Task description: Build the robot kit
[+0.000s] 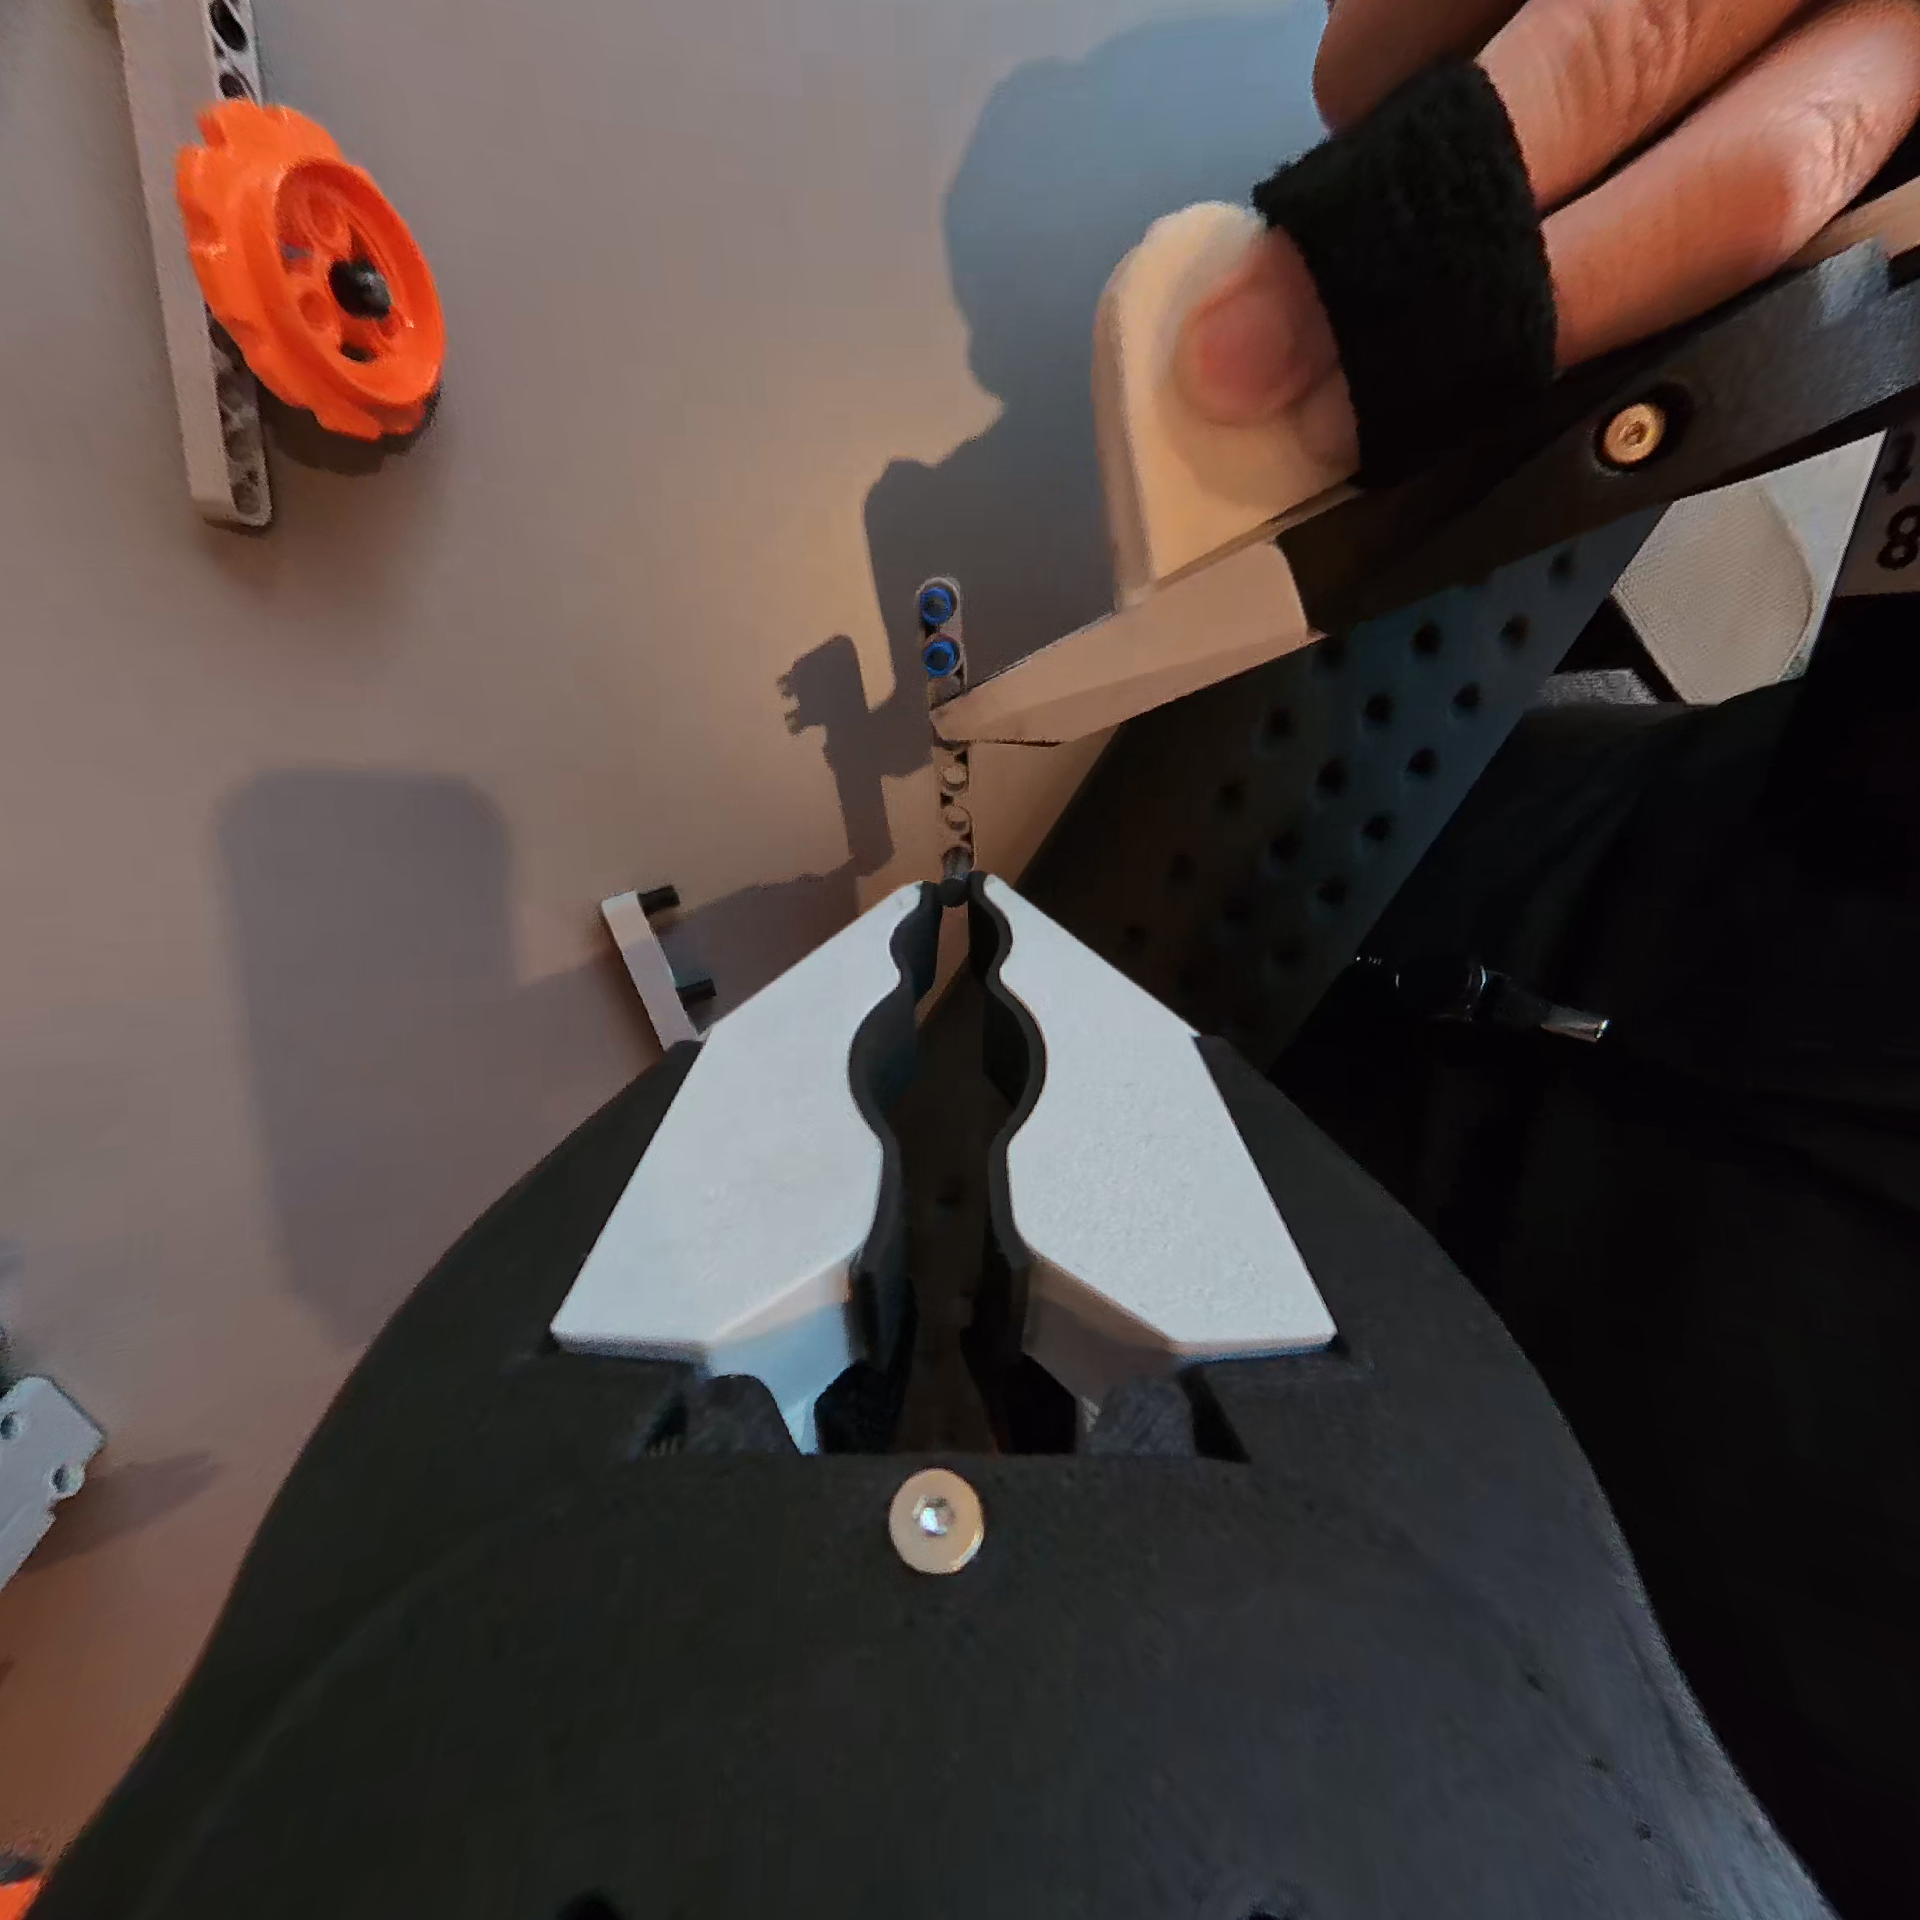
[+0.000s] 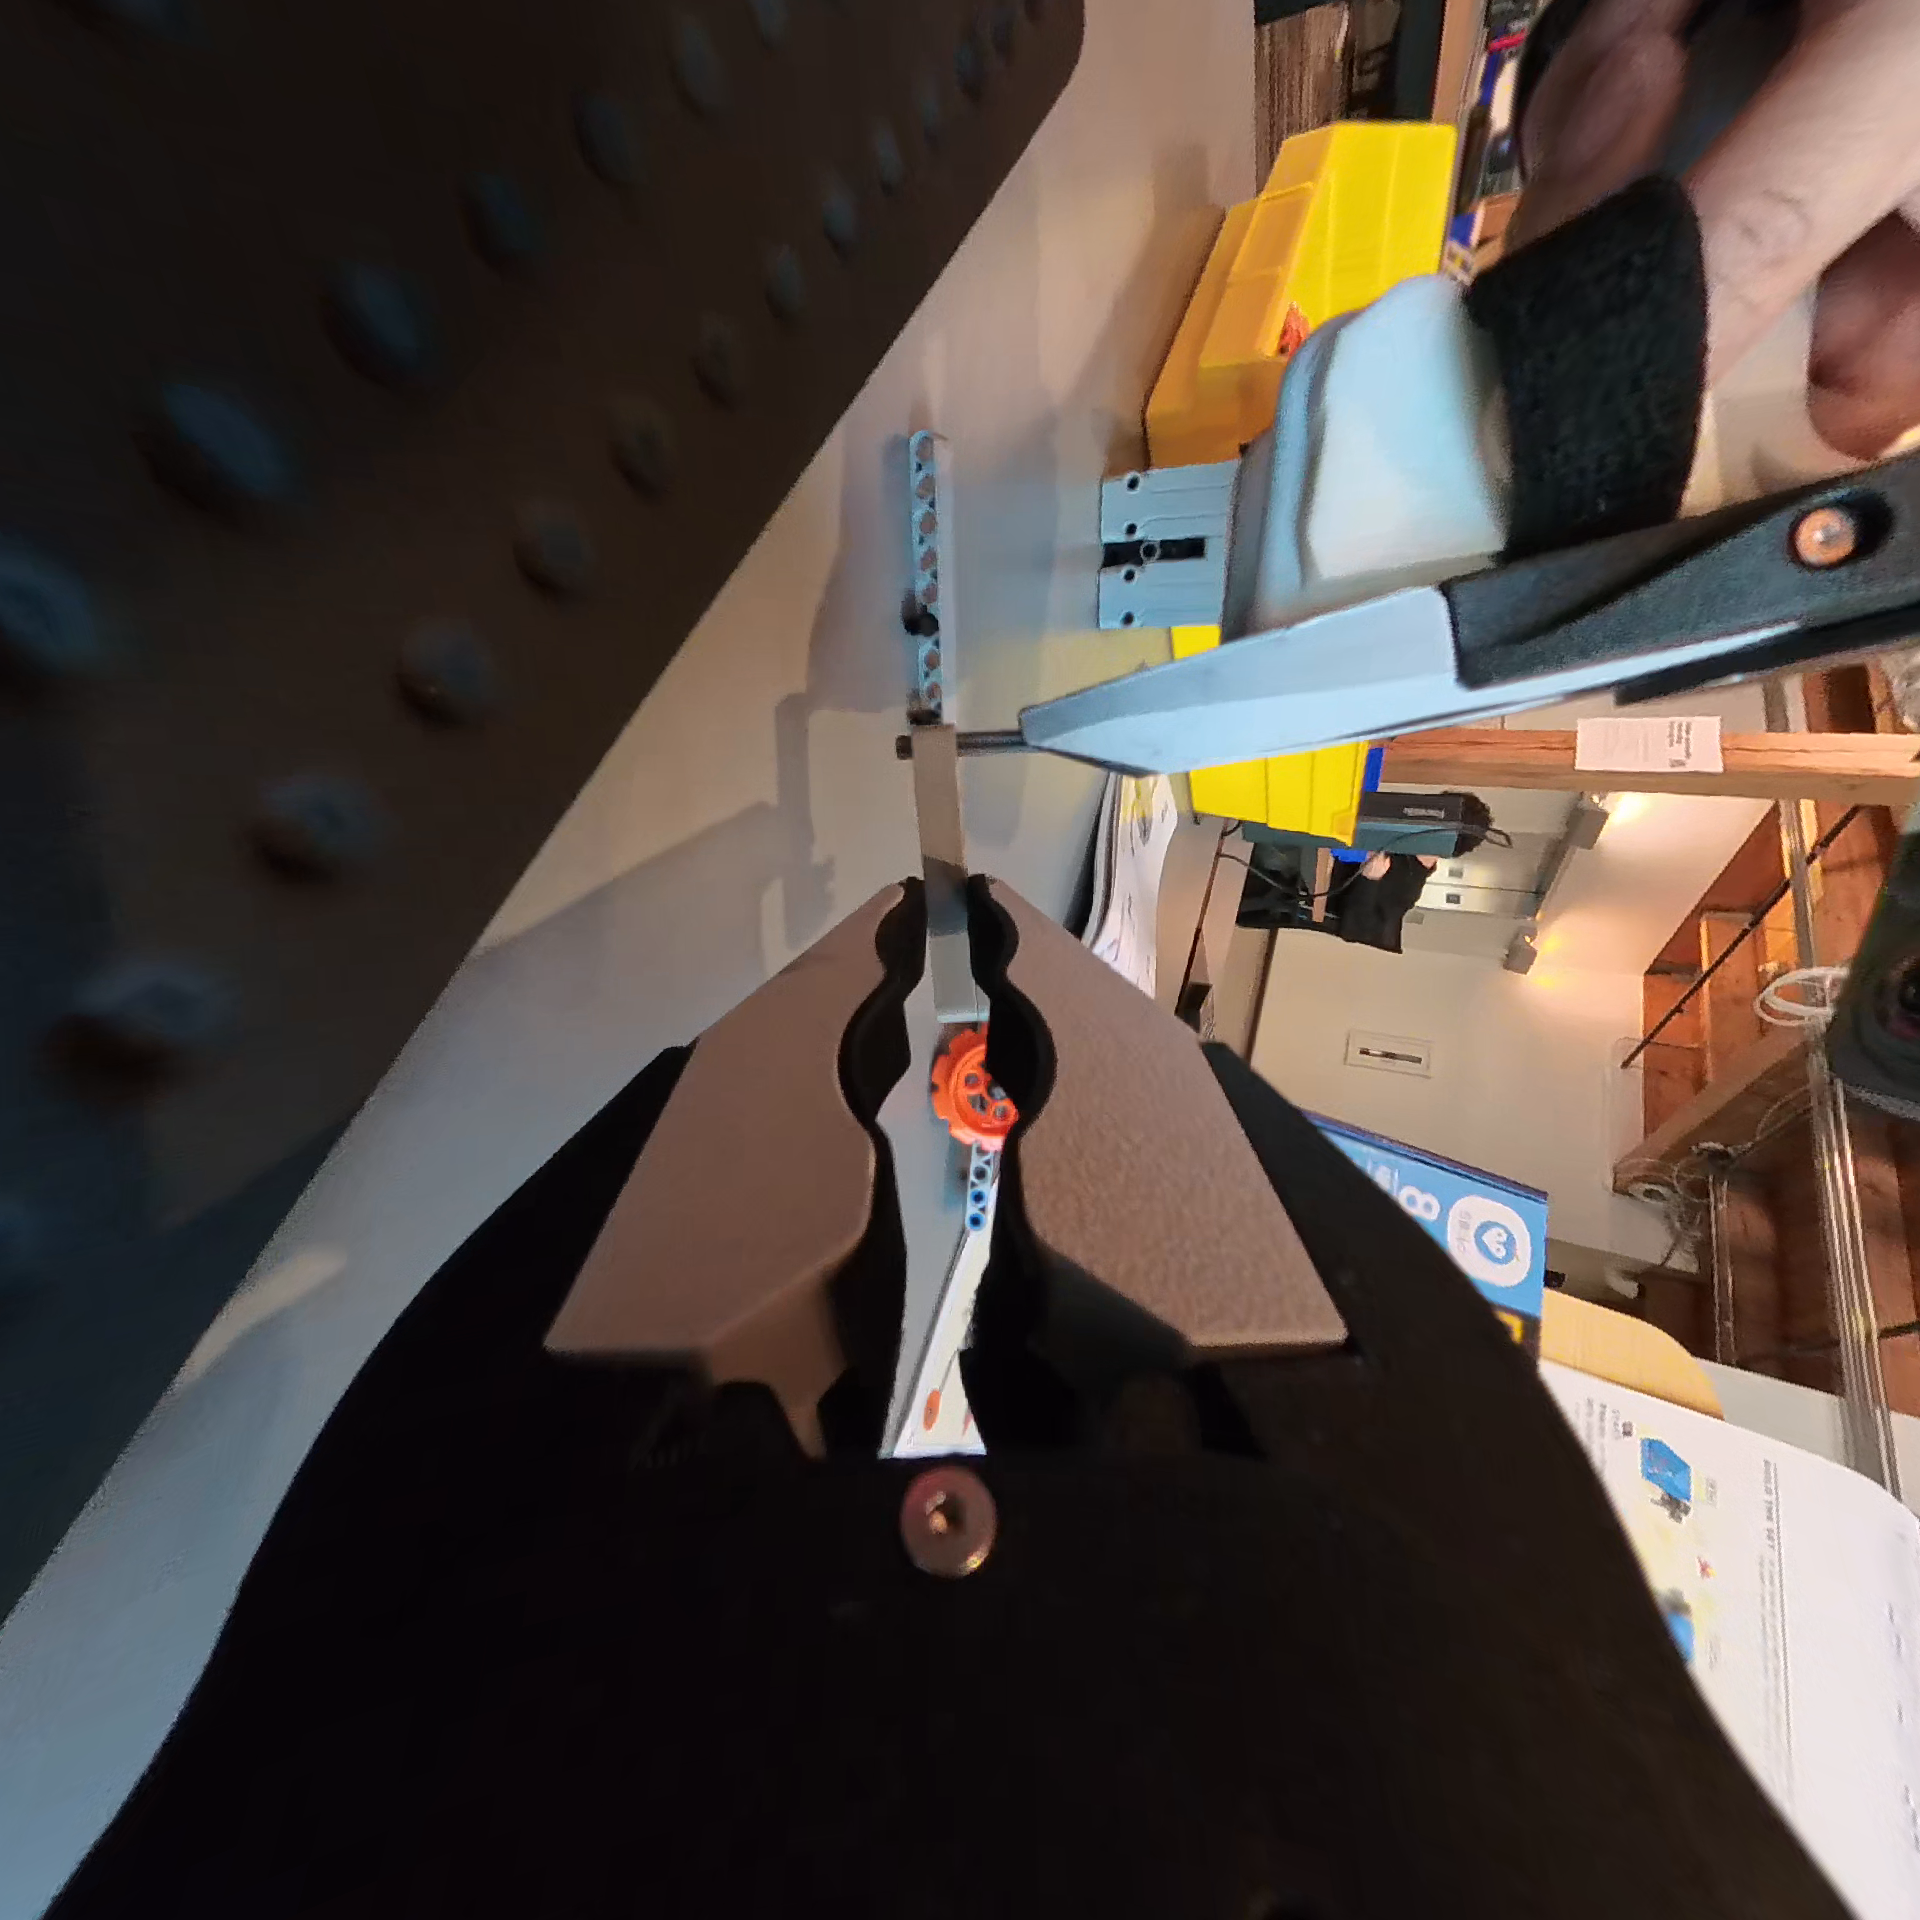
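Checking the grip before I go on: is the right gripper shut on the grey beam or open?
Shut. The right gripper pinches the grey beam between its fingertips, with no gap on either side.

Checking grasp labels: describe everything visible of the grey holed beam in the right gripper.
The grey beam is a thin, plastic-looking strip with a row of round holes. Two blue pins sit in one end. It is held in the air, clamped partway along between the fingertips of the right gripper, edge-on to that camera. At its other end a short black pin, pinched by the left gripper, meets or enters an end hole.
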Motion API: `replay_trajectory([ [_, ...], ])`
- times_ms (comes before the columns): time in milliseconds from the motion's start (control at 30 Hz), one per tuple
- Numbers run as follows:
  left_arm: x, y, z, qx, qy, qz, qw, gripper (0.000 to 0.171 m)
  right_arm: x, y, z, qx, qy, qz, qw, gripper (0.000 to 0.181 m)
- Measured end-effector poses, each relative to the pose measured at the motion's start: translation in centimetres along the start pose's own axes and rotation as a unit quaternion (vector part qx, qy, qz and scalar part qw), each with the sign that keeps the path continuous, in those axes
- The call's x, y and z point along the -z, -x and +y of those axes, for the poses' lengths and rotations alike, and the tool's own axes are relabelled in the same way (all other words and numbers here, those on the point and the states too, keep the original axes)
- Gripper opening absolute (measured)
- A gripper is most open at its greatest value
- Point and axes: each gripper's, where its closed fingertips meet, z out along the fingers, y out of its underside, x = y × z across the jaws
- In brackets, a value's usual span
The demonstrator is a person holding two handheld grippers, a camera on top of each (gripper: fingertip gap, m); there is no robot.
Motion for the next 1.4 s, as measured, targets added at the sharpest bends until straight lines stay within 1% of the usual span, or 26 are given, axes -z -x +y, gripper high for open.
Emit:
replay_trajectory([
  [67, 0.4, -0.1, -0.3, 0.001, -0.014, 0.008, 1.000, 0.006, 0.1, -0.3, 0.2, -0.010, 0.001, 0.006, 1.000, 0.007],
  [100, 1.0, -0.2, -0.7, 0.003, -0.031, 0.015, 0.999, 0.015, 0.2, -0.5, 0.4, -0.014, 0.003, 0.008, 1.000, 0.007],
  [200, 4.1, -0.1, -2.3, 0.009, -0.130, 0.022, 0.991, 0.022, 0.5, -1.1, 1.0, -0.024, 0.010, 0.018, 0.999, 0.007],
  [267, 5.7, 0.6, -2.3, 0.006, -0.181, -0.002, 0.984, 0.029, 0.7, -1.5, 1.1, -0.048, 0.002, 0.020, 0.999, 0.007],
  [300, 6.1, 0.6, -2.0, 0.002, -0.198, -0.003, 0.980, 0.030, 0.9, -1.8, 1.1, -0.057, -0.004, 0.023, 0.998, 0.007],
  [367, 5.8, -0.3, -1.8, 0.007, -0.231, 0.037, 0.972, 0.030, 1.1, -2.2, 1.0, -0.069, -0.015, 0.027, 0.997, 0.007],
  [433, 4.7, -1.1, -1.8, 0.040, -0.249, 0.102, 0.962, 0.029, 1.3, -2.5, 1.0, -0.076, -0.021, 0.030, 0.996, 0.007],
  [500, 3.5, -1.6, -2.0, 0.071, -0.256, 0.154, 0.952, 0.028, 1.4, -2.5, 1.0, -0.073, -0.022, 0.031, 0.997, 0.007],
  [567, 2.8, -1.7, -2.7, 0.085, -0.268, 0.182, 0.942, 0.028, 1.4, -2.4, 0.8, -0.070, -0.024, 0.028, 0.997, 0.007],
  [600, 2.5, -1.7, -2.9, 0.087, -0.268, 0.188, 0.941, 0.026, 1.4, -2.4, 0.8, -0.069, -0.024, 0.026, 0.997, 0.007],
  [700, 1.6, -1.2, -3.3, 0.079, -0.246, 0.175, 0.950, 0.017, 1.3, -2.1, 0.8, -0.069, -0.020, 0.019, 0.997, 0.007],
  [867, 0.7, -0.8, -3.4, 0.066, -0.213, 0.146, 0.964, 0.011, 1.3, -1.7, 1.0, -0.075, -0.022, 0.006, 0.997, 0.007],
  [1067, 0.7, -0.7, -3.5, 0.065, -0.212, 0.128, 0.967, 0.013, 1.3, -1.6, 1.3, -0.071, -0.018, 0.006, 0.997, 0.007],
  [1133, 0.9, 0.0, -3.5, 0.065, -0.220, 0.101, 0.968, 0.015, 1.2, -1.6, 1.6, -0.065, -0.008, 0.009, 0.998, 0.007],
  [1200, 1.6, 0.8, -3.7, 0.063, -0.245, 0.072, 0.965, 0.015, 1.3, -1.6, 1.6, -0.072, -0.013, 0.006, 0.997, 0.007],
  [1233, 1.9, 0.7, -3.7, 0.066, -0.252, 0.080, 0.962, 0.017, 1.3, -1.7, 1.5, -0.077, -0.016, 0.006, 0.997, 0.007],
  [1333, 1.8, -0.4, -3.5, 0.079, -0.243, 0.134, 0.958, 0.020, 1.5, -2.0, 1.3, -0.098, -0.030, 0.007, 0.995, 0.007],
  [1400, 1.2, -0.5, -3.3, 0.075, -0.238, 0.134, 0.959, 0.015, 1.6, -2.2, 1.5, -0.098, -0.027, 0.009, 0.995, 0.007],
])
